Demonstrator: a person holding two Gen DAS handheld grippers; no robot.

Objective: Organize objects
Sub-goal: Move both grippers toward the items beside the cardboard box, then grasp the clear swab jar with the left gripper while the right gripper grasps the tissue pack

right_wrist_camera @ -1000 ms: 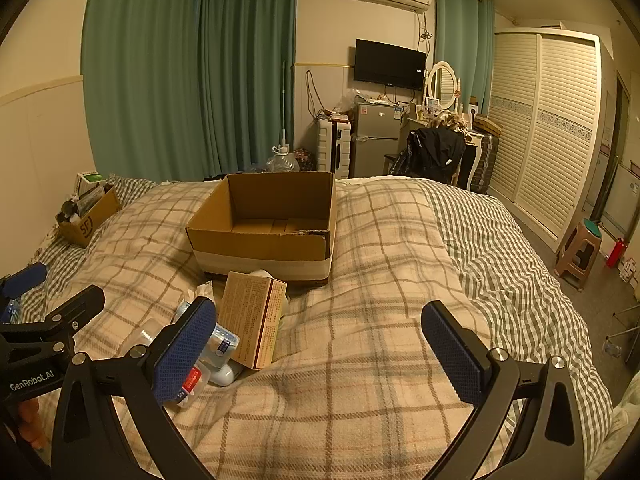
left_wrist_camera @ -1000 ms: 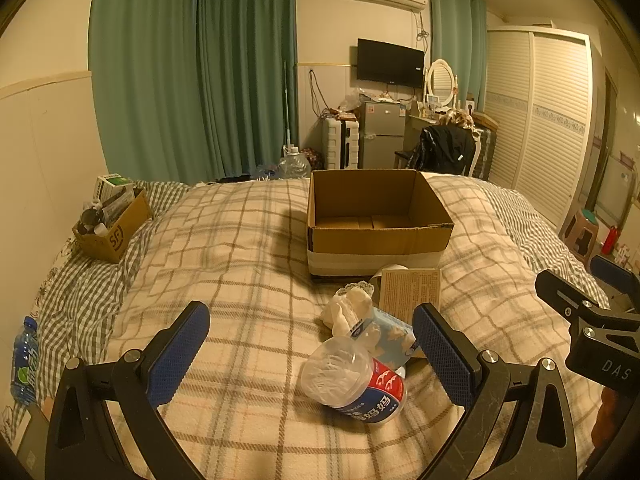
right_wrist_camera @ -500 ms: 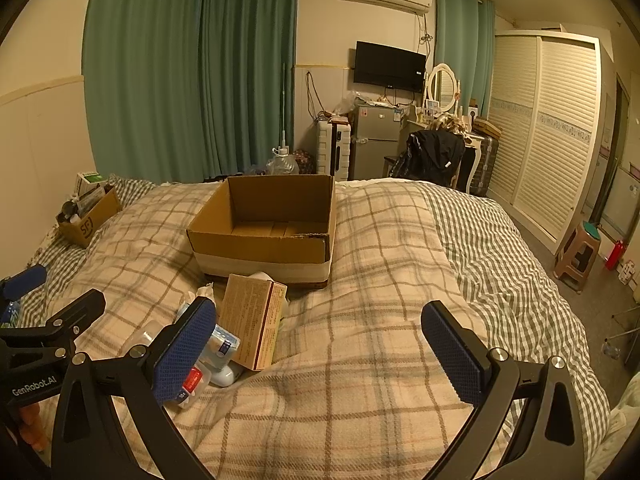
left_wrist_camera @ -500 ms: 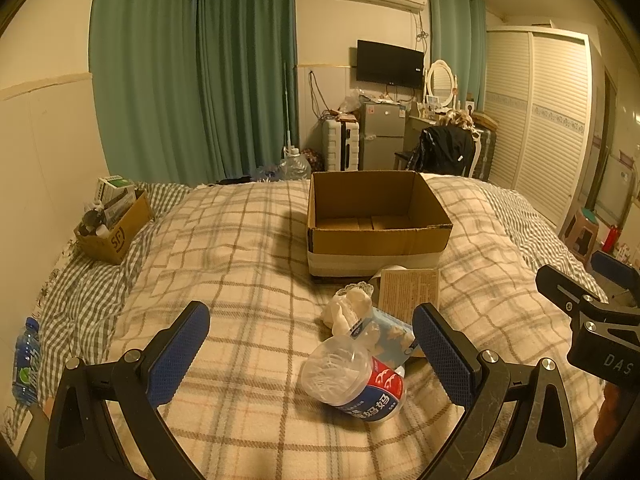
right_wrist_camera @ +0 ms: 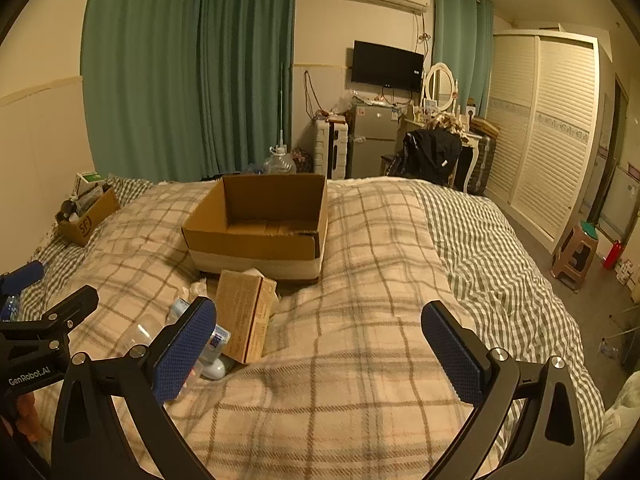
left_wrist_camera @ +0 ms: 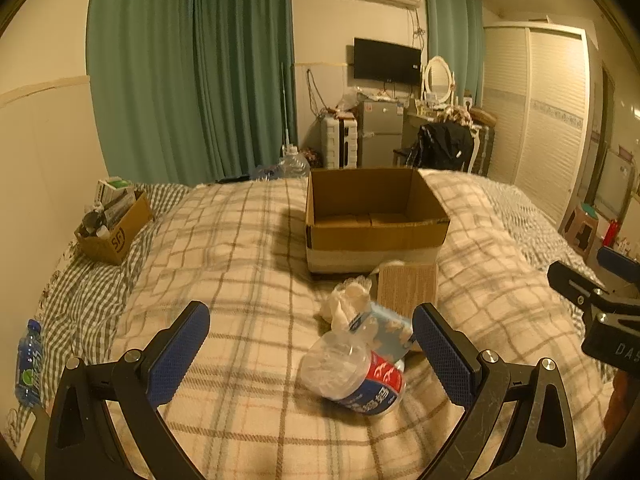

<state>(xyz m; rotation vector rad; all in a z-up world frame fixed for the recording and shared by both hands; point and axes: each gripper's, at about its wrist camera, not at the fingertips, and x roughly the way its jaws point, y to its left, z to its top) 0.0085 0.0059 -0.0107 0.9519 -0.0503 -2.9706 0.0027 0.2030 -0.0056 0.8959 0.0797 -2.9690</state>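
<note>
Left gripper (left_wrist_camera: pixel 310 346): black frame with blue pads, jaws spread wide and empty, low over the plaid bed cover (left_wrist_camera: pixel 240 264).
Clear plastic bottle with red and blue label (left_wrist_camera: pixel 354 376): lying on its side on the cover, between the left gripper's pads, nearer the right one, untouched.
Small heap: a pale blue packet (left_wrist_camera: pixel 386 330) and a crumpled white wad (left_wrist_camera: pixel 346 300) lie just behind the bottle; a tan printed carton (right_wrist_camera: pixel 244 314) stands beside them.
Open brown cardboard box (left_wrist_camera: pixel 374 220): just beyond the heap, nothing visible inside.
Right gripper (right_wrist_camera: pixel 318 350): jaws wide apart, holding nothing, over bare cover to the right of the heap.
Step in hand: apparently the start, lining up a first pick.
Next move: probably lower the left gripper, centre the bottle between the pads, close, carry to the box. The thin bottle may crush or roll.
</note>
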